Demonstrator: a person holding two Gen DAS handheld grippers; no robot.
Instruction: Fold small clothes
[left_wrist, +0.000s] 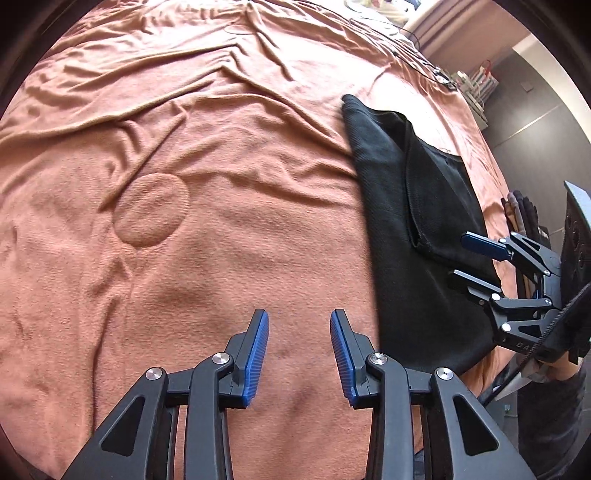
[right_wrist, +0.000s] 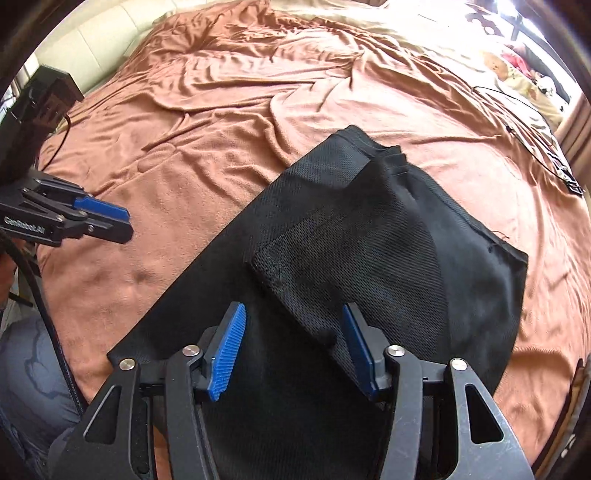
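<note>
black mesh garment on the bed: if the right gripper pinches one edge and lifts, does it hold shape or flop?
The black mesh garment would probably flop: it already lies in soft, uneven layers on the rumpled brown blanket. It looks thin and light. The folded flap would likely slide open, so the right gripper may need to pinch both layers.

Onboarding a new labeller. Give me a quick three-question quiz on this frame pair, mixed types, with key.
1. True or false: the left gripper is clamped on the black mesh-knit garment.
2. Multiple choice: what lies under the garment? A) a white tiled floor B) a rumpled rust-orange bedspread C) a wooden table.
3. Short answer: which gripper hangs over the garment with fabric showing between its blue ribbed pads?

Key:
1. False. Its jaws stand apart over bare bedspread, beside the garment's edge.
2. B.
3. The right gripper. Its jaws stand apart and no pad visibly presses on the cloth.
</note>
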